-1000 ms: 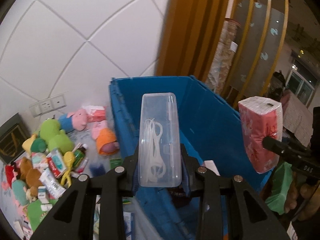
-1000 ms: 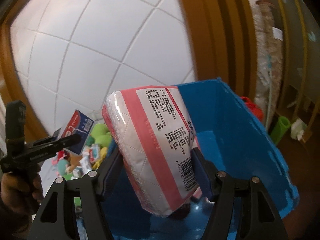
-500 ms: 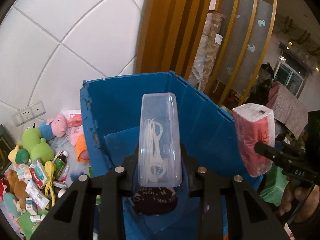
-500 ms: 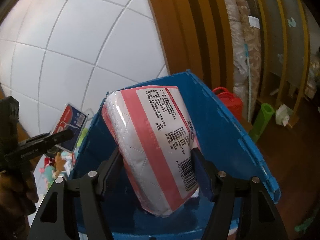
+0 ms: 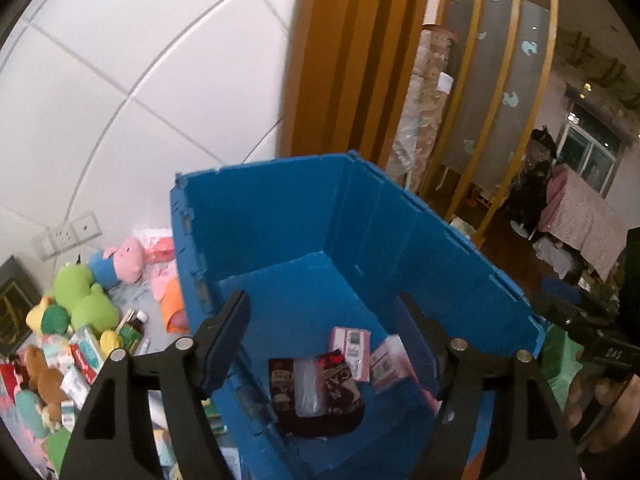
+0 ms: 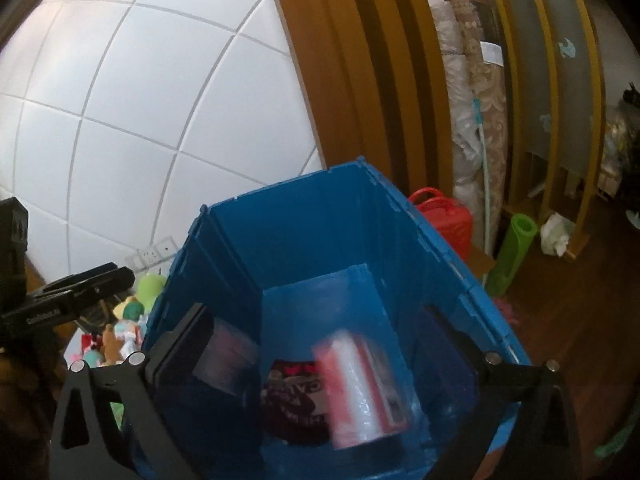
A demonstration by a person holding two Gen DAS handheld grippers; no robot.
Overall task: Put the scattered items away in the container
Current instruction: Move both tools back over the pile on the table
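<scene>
- Left gripper: held over the blue bin, jaws opening, nothing between them.
- Right gripper: also over the bin, jaws opening to full width; the pink tissue pack lies blurred below them, inside the bin and clear of both pads, apparently dropping or just landed.
- Bin contents, left view: a dark pouch with a clear case resting on it, and pink cartons just beside it on the bin floor.
- Remaining items: a pile on the floor left of the bin, against the tiled wall, comprising a green plush, a pig plush, a brown plush and small boxes.
- Handling, judged: plush toys are light and soft, will squash under the pads and should not slip; take them across the body or head, where bulk fills the jaws.
- Handling, judged: boxes are light, stiff and smooth-sided; grip across the narrow faces, squarely, lest they twist out.
- Handling, judged: the small bottle in the pile is hard and probably slick; grip its body, not the cap.
</scene>
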